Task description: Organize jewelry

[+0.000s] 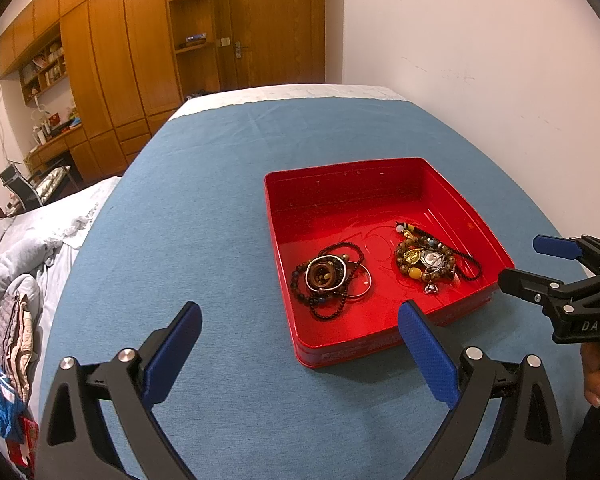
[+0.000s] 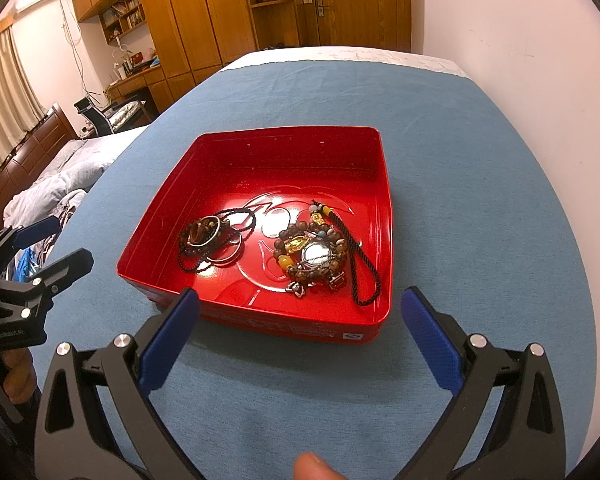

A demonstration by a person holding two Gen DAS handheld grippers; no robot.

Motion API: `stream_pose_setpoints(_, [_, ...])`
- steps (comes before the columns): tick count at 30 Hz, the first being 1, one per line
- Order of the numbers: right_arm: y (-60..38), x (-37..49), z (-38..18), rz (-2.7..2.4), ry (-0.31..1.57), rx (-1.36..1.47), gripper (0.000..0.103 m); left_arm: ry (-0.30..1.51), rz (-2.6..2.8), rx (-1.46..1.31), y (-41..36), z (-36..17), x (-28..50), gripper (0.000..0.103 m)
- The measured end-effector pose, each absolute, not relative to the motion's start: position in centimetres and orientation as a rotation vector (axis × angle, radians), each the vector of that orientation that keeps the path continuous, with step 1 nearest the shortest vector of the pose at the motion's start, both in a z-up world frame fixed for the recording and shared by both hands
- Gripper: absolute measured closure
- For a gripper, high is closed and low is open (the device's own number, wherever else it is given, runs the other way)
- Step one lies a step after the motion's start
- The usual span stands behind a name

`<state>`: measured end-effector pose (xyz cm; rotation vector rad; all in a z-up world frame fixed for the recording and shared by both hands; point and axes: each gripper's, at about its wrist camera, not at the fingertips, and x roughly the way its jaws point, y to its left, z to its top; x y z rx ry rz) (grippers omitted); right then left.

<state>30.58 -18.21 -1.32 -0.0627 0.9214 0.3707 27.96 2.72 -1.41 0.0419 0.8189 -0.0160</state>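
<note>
In the shallow red metal tin [image 2: 382, 184] on the blue cloth, the dark beaded bracelets with silver bangles [image 2: 210, 242] and the brown bead-and-pendant cluster [image 2: 314, 256] look light, limp and tangle-prone, best pinched at a firm bangle or cord loop, with left gripper [image 1: 300, 354] and right gripper [image 2: 300, 336] both spread empty nearby.

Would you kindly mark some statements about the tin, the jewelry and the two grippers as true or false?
1. Both grippers are open and hold nothing. True: the left gripper and the right gripper are spread wide above the blue cloth.
2. The jewelry lies in two heaps inside the red tin. True: a dark bead heap and a brown bead heap.
3. The tin has a lid on it. False: it is open on top.
4. A necklace lies on the cloth outside the tin. False: all the jewelry seen is inside the tin.
5. The tin stands on a bare wooden table. False: it stands on the blue cloth.
</note>
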Motion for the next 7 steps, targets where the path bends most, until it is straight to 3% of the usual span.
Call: stream_pose_setpoints(7, [-18.17,30.62,-1.35,0.371,0.921,-0.063,0.003,0.806,-0.013,0.052,2.53,-1.29,27.73,0.005])
